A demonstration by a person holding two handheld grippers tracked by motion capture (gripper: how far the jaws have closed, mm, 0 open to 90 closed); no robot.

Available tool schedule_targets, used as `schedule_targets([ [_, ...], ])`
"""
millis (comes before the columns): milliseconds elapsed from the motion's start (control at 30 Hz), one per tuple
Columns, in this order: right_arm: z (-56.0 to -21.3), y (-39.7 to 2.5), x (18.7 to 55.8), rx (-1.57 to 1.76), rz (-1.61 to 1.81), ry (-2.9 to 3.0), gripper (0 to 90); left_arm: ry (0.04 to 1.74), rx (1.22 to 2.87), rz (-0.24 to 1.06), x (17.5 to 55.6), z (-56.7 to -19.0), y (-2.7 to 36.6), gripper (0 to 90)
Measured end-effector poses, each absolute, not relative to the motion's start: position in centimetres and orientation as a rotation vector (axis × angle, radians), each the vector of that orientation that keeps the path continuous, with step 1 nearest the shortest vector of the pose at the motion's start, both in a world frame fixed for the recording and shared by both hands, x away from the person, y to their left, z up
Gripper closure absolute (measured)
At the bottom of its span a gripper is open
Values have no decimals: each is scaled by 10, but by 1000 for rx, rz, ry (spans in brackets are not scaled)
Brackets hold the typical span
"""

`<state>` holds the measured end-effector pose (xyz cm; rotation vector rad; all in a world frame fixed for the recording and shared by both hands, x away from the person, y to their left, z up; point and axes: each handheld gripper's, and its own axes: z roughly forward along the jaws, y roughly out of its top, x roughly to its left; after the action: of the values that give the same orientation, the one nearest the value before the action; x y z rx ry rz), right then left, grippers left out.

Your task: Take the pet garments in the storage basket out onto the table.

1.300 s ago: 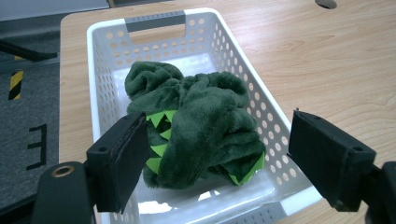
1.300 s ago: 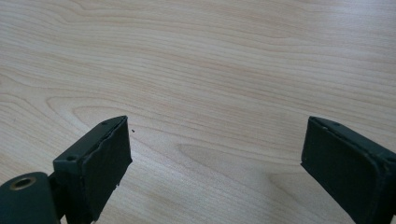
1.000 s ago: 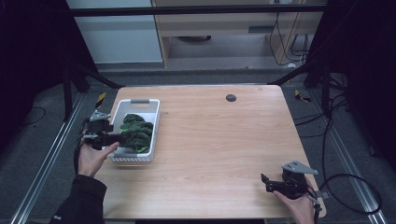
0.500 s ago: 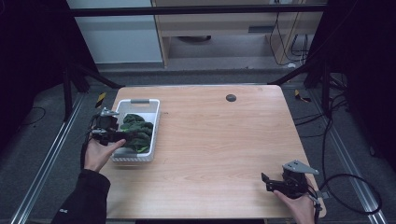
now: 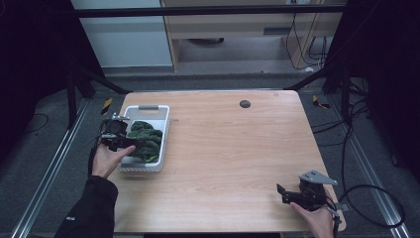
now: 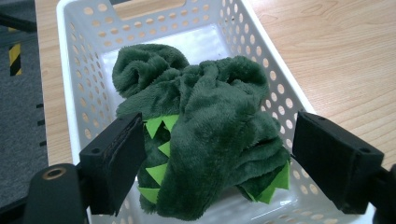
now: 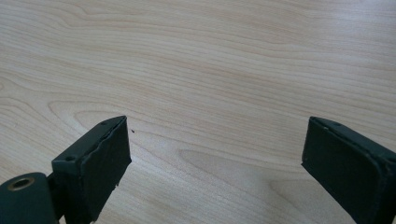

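A: What sits in the white basket (image 6: 81,100)?

B: A dark green plush toy (image 6: 210,135), crumpled into a soft heap. The pile is thick and fleecy, with folds and a rolled lump at the far end. Flat, bright lime felt triangles run along it like teeth or spikes.

A: And the basket itself?

B: Hard white plastic, rectangular, its walls punched with rows of round holes and a slot handle cut into the far end. It stands on the left part of the bench (image 5: 237,148), a pale wood-grain top with a small dark round spot (image 5: 244,104) near the far edge.

A: Where is the left claw (image 6: 212,154)?

B: Over the near end of the basket, spread wide, its flat black rectangular pads flanking the plush on either side. Whether they touch the fabric, I cannot tell.

A: The right claw (image 7: 215,163)?

B: Well apart from the basket, at the near right corner of the bench, also spread wide, with bare wood grain between its matte black pads.
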<state>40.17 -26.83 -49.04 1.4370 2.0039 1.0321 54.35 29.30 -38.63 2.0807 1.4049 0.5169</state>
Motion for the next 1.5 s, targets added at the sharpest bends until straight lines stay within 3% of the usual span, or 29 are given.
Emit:
schedule_targets([
  [1133, -494, -268, 403, 1439, 1016, 2030, 59, 1471, 2190, 463, 572, -418, 276, 152],
  [1333, -494, -267, 403, 1438, 1014, 2038, 57, 1484, 2200, 448, 575, -424, 275, 207],
  [1500, -494, -267, 404, 1436, 1009, 2046, 57, 1491, 2217, 428, 575, -426, 273, 345],
])
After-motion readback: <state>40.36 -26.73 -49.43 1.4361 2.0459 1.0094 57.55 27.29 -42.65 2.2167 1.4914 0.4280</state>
